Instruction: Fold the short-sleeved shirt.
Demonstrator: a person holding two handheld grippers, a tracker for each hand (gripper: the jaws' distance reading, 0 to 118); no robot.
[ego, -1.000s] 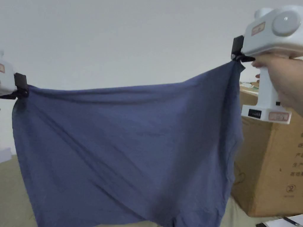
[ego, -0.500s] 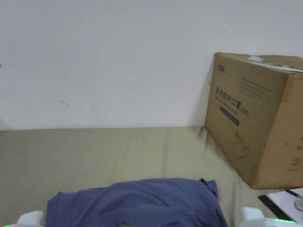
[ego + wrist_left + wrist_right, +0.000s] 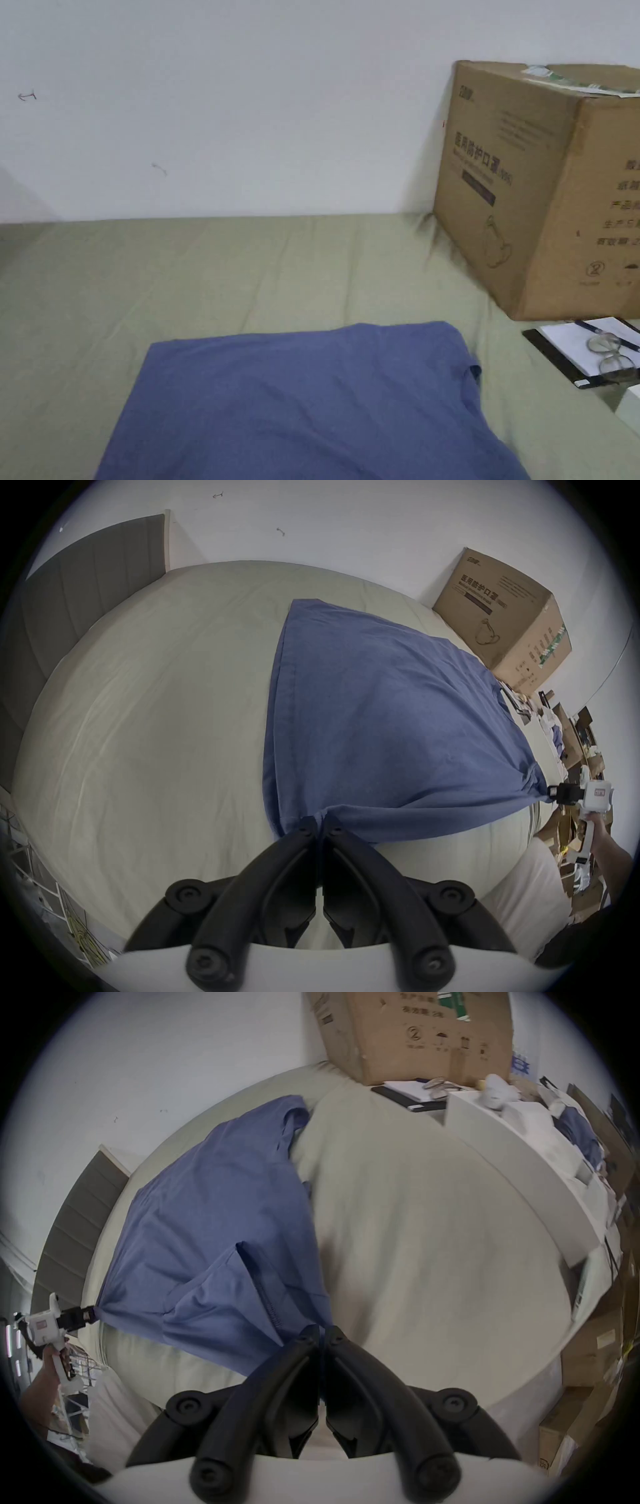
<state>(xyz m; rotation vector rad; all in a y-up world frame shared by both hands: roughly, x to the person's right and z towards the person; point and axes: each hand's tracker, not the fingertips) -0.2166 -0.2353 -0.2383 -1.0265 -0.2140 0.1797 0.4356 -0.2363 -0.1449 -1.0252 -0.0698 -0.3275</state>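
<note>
Both grippers' fingers pinch near corners of the blue shirt point(image 3: 381, 715): left gripper point(image 3: 320, 821), right gripper point(image 3: 321, 1329). It lies spread on the green bed point(image 3: 250, 275), with open sheet around. Far right stands a cardboard box point(image 3: 537, 187).

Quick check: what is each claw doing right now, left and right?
Left claw: closed, pinching a near corner of the blue shirt.
Right claw: closed, pinching the shirt's other near corner.
</note>
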